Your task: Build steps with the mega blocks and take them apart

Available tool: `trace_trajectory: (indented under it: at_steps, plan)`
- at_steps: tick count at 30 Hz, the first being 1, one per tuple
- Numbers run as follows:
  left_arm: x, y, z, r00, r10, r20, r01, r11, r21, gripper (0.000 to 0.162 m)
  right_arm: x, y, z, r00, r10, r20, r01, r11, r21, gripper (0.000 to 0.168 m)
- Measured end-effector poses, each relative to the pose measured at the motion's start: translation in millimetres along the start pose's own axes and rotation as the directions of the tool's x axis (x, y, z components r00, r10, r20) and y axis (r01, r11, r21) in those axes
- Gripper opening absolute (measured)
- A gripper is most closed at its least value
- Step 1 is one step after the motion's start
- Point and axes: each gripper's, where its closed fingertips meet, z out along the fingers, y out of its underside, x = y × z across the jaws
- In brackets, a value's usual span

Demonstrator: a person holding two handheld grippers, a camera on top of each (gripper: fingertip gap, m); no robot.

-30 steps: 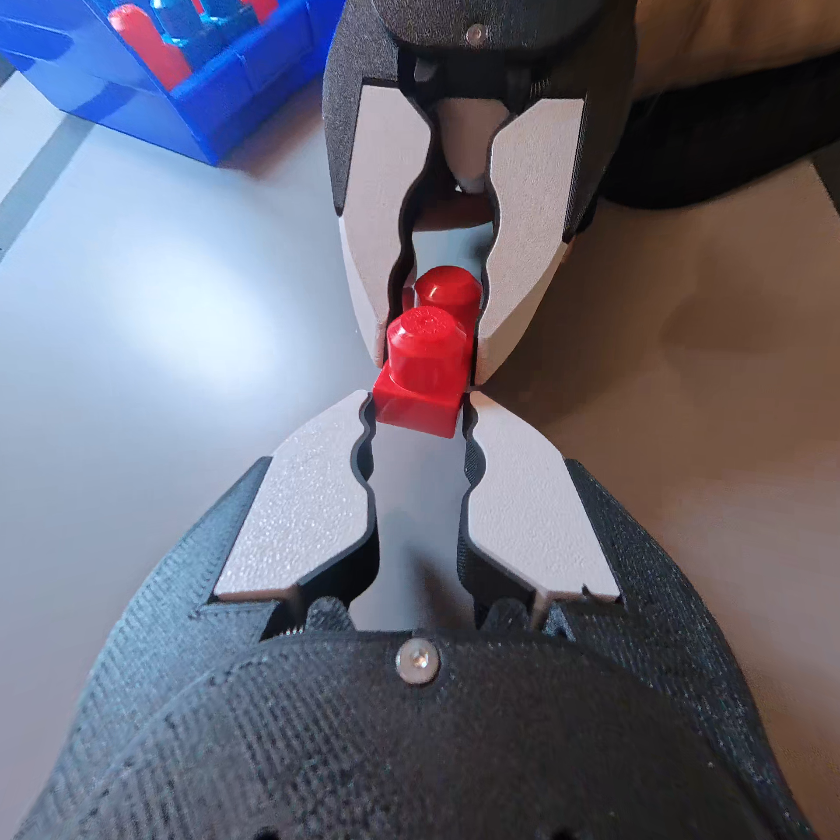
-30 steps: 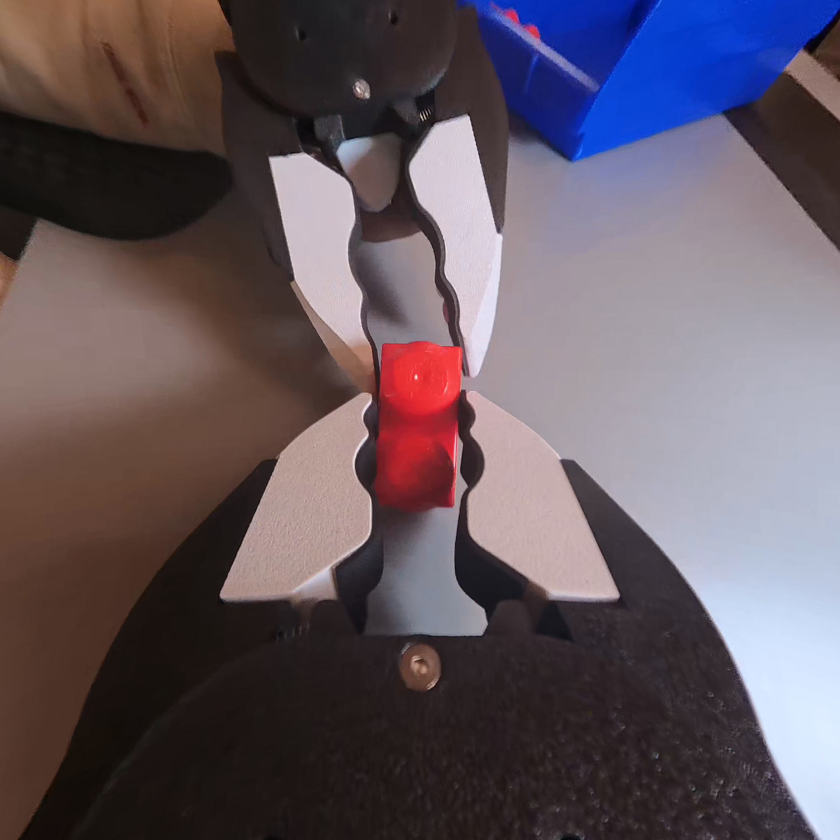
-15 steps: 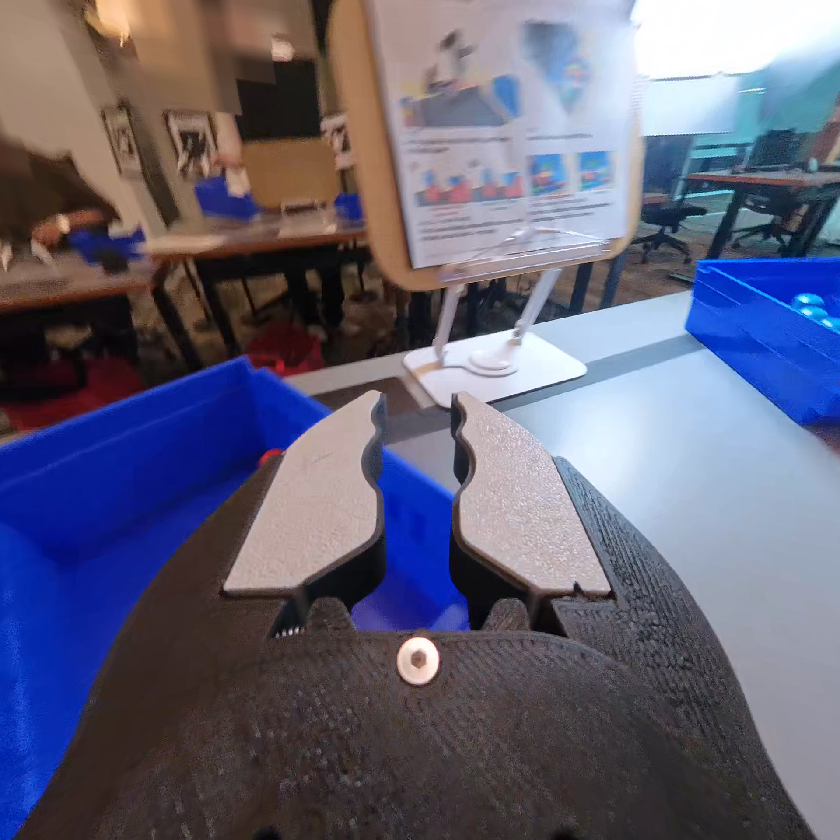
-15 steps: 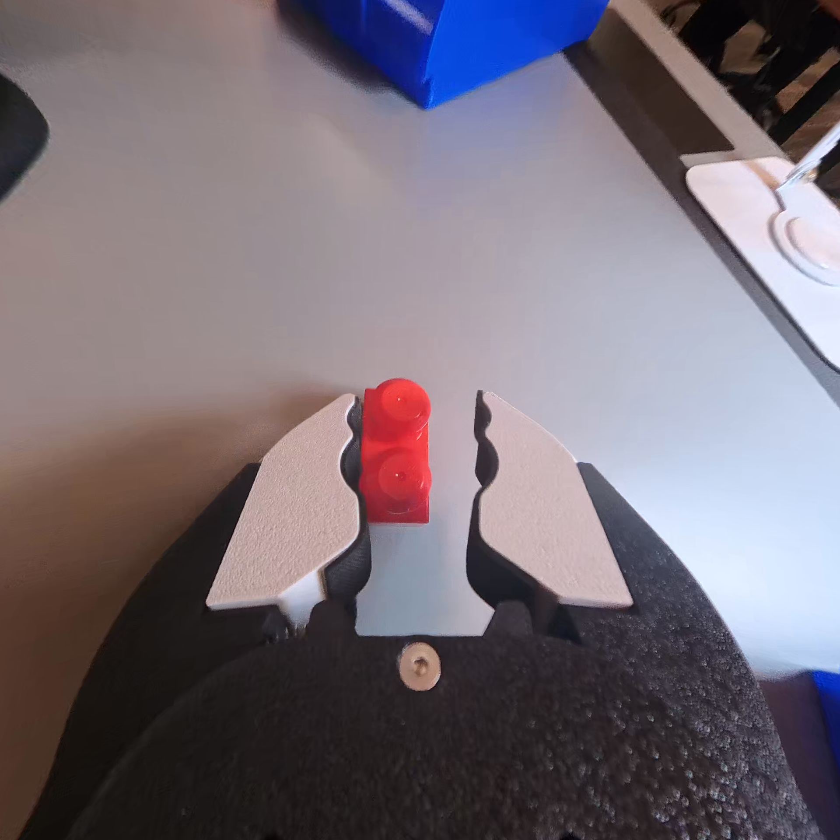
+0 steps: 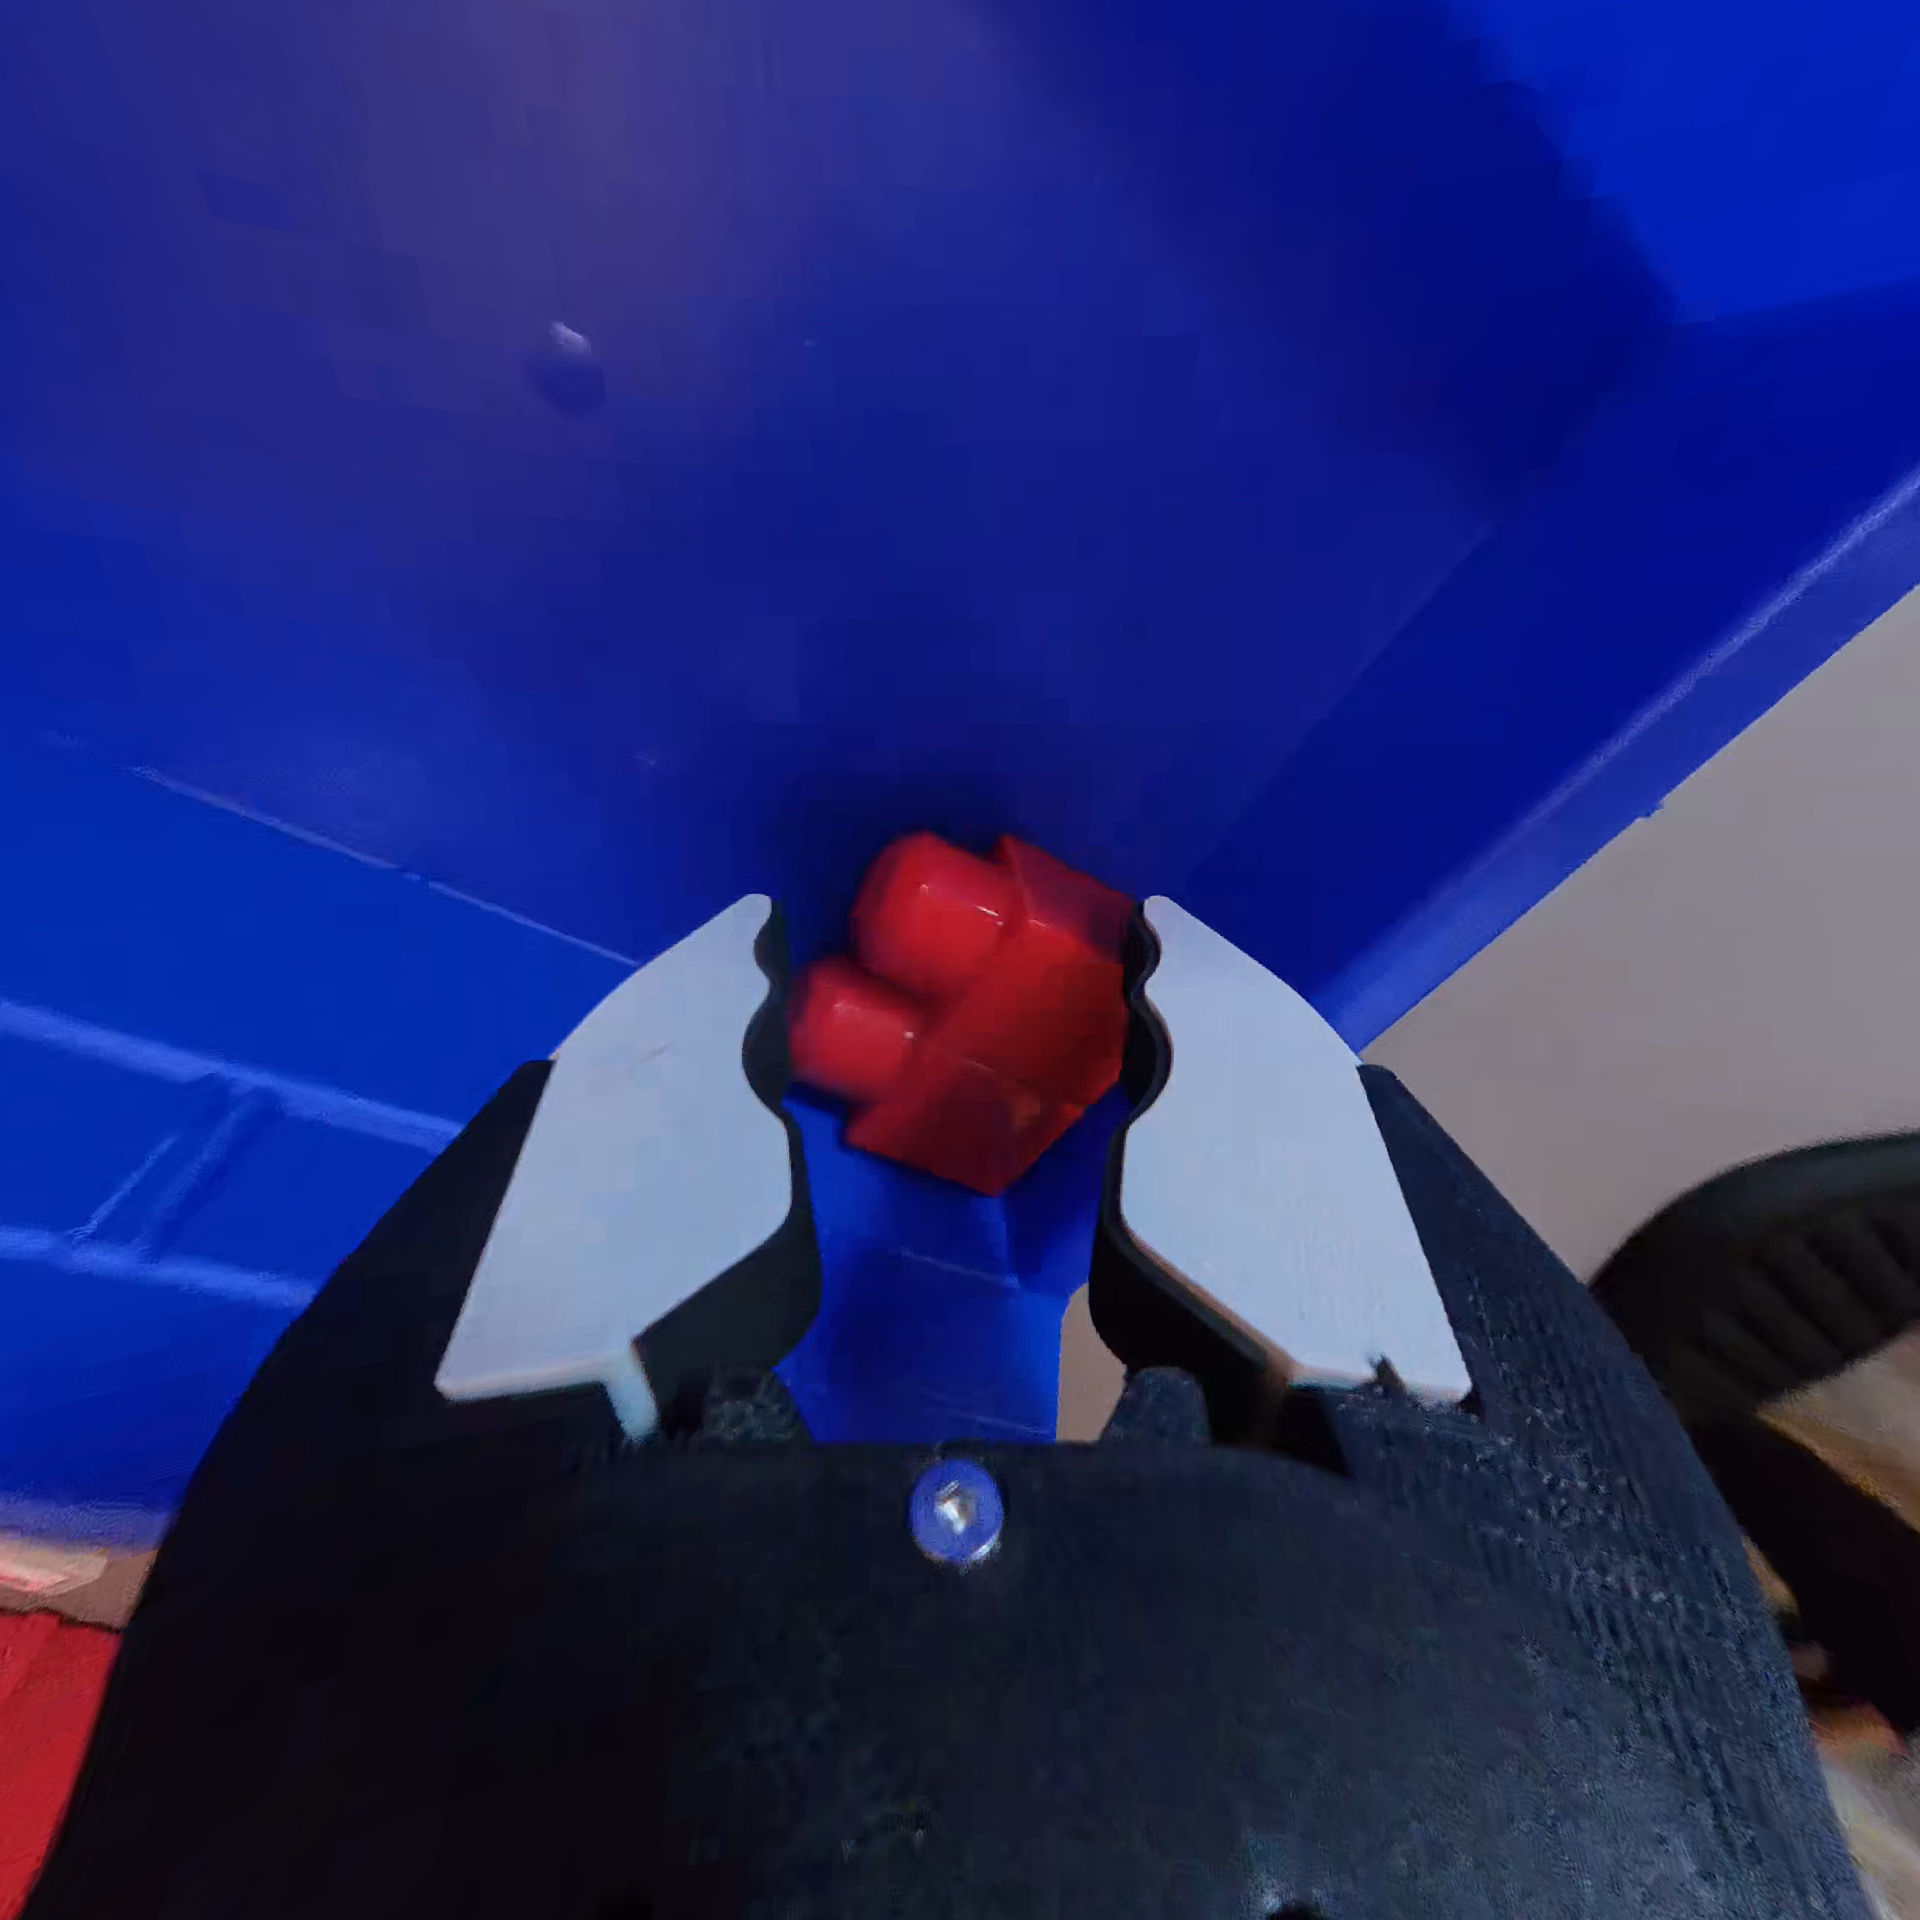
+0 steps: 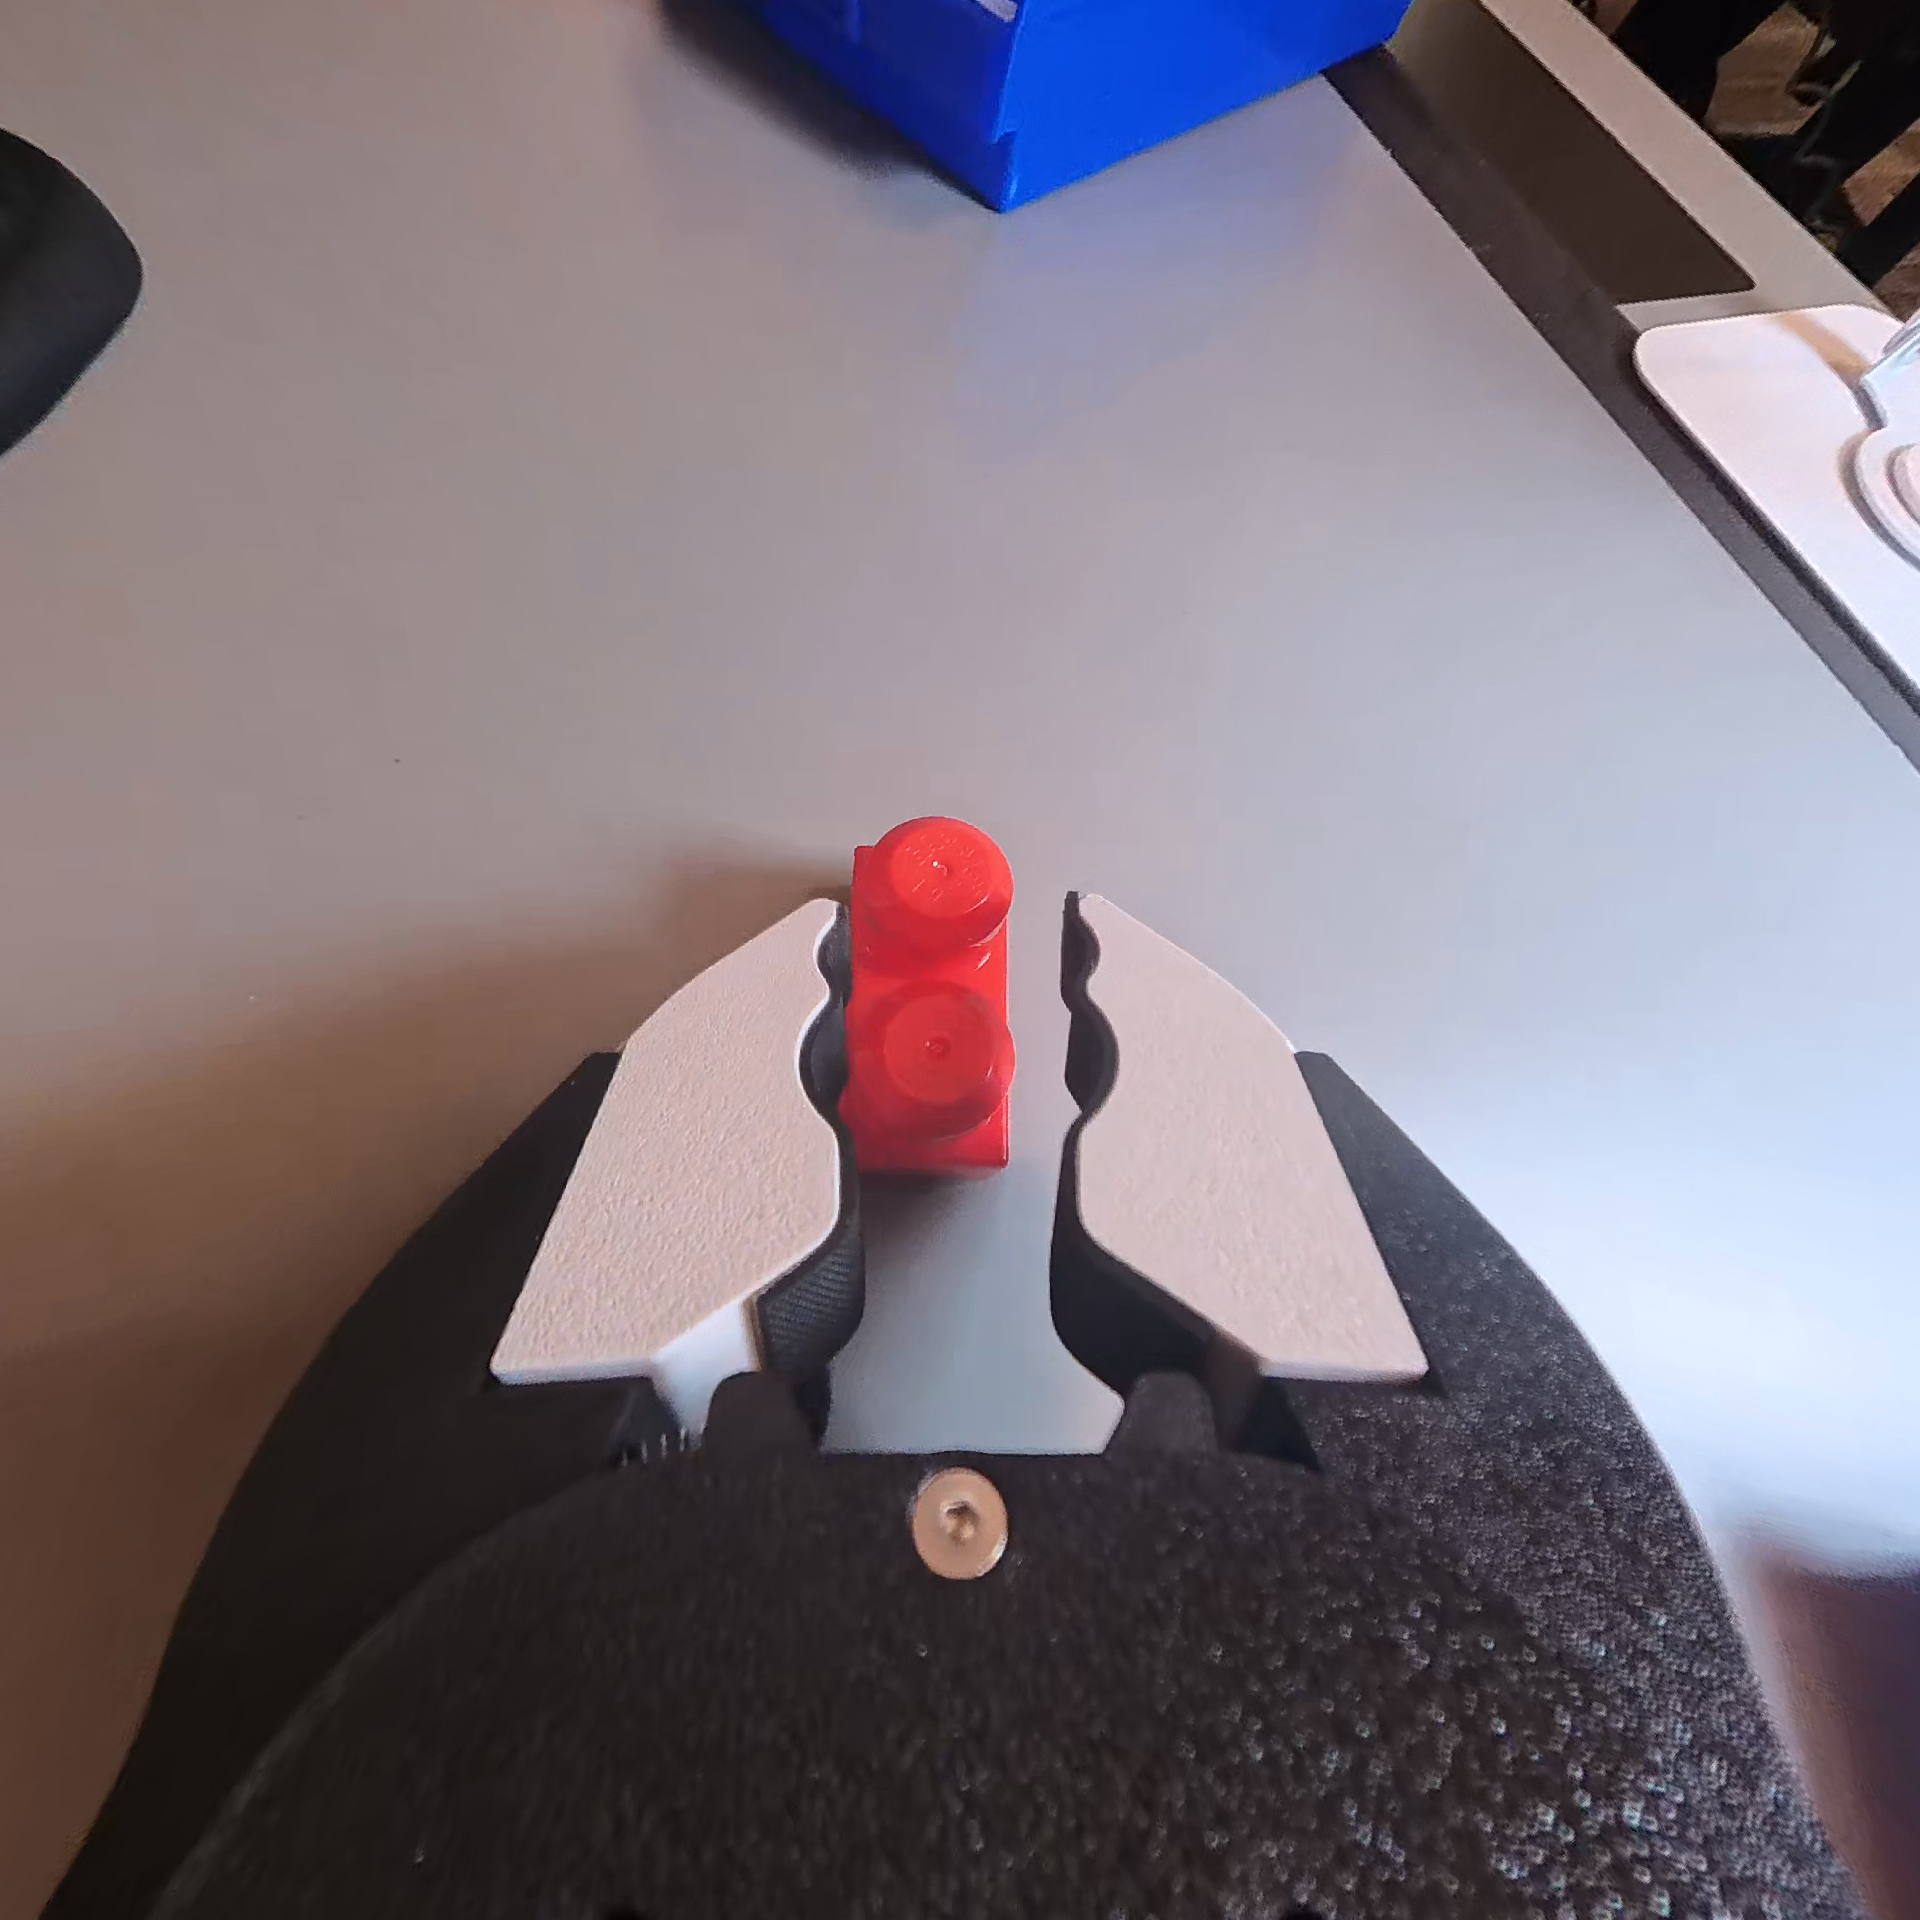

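Grey tabletop [image 6: 1039, 520] fills the right wrist view, with a corner of a blue bin [image 6: 1081, 94] at its far edge and a white stand base [image 6: 1787, 416] off to the right of that bin. Well nearer than the bin, a red two-stud block [image 6: 930, 1023] stands upright on the table between the fingers of the right gripper [image 6: 951, 940]. Its jaws are parted: the left finger touches or nearly touches the block's side, and a clear gap separates the right finger from it, so nothing is gripped.

In the left wrist view, deep blue plastic of a bin [image 5: 935, 468] fills nearly everything. Inside it, a second red block [image 5: 966, 1018] lies tipped on its side, studs pointing left. The left gripper [image 5: 956, 935] has its jaws spread around this block; the fingertips sit right against it, but whether they press is unclear.

Both blocks look like light, rigid, glossy plastic, likely slippery. The flat side walls below the studs seem the safest place to squeeze.
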Motion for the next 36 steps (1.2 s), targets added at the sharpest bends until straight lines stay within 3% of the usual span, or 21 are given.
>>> trace_trajectory:
  at_steps: [4, 8, 13, 15, 18, 20, 23, 26, 29, 32, 36]
  plan:
    - [7, 8, 11, 0.999, 0.033, -0.018, -0.035, 0.993, -0.117, 0.058, 0, 1, 0, 1.0, -0.003, -0.001, 0.003, 1.0, -0.005, 0.036]
    - [6, -9, 1, 0.997, 0.07, 0.036, -0.068, 0.996, -0.056, 0.041, 0, 0, -1, 1.0, -0.025, -0.017, 0.025, 1.0, -0.005, 0.034]
    - [11, -12, -21, 0.991, 0.115, 0.073, -0.115, 0.993, -0.002, 0.038, 1, -1, -1, 0.999, -0.036, -0.032, 0.036, 0.999, -0.004, 0.033]
    - [11, -17, -36, 0.985, 0.122, 0.119, -0.13, 0.989, 0.069, 0.038, 4, -4, -3, 0.998, -0.04, -0.054, 0.04, 0.999, 0.01, 0.033]
    - [26, -38, -77, 0.969, 0.125, 0.212, -0.183, 0.941, 0.284, 0.038, 11, -14, -10, 0.996, -0.011, -0.087, 0.018, 0.997, 0.075, 0.034]
    - [56, -53, -110, 0.949, 0.161, 0.271, -0.27, 0.857, 0.439, 0.038, 16, -21, -14, 0.995, 0.031, -0.09, -0.019, 0.991, 0.129, 0.037]
    - [142, -72, -141, 0.896, 0.318, 0.31, -0.445, 0.649, 0.617, 0.038, 16, -31, -20, 0.995, 0.092, -0.039, -0.082, 0.975, 0.206, 0.041]
    - [253, -74, -136, 0.776, 0.547, 0.314, -0.577, 0.415, 0.703, 0.038, 5, -42, -24, 0.993, 0.106, 0.053, -0.116, 0.953, 0.279, 0.042]
    - [338, -71, -106, 0.638, 0.684, 0.353, -0.649, 0.231, 0.725, 0.038, -18, -58, -32, 0.984, 0.06, 0.166, -0.117, 0.928, 0.354, 0.043]
    - [387, -70, -71, 0.53, 0.772, 0.352, -0.666, 0.122, 0.736, 0.038, -39, -64, -38, 0.966, 0.011, 0.257, -0.109, 0.924, 0.368, 0.043]
    - [412, -72, -55, 0.497, 0.823, 0.274, -0.56, 0.063, 0.826, 0.03, -52, -45, -27, 0.96, -0.052, 0.277, -0.023, 0.965, 0.261, 0.039]
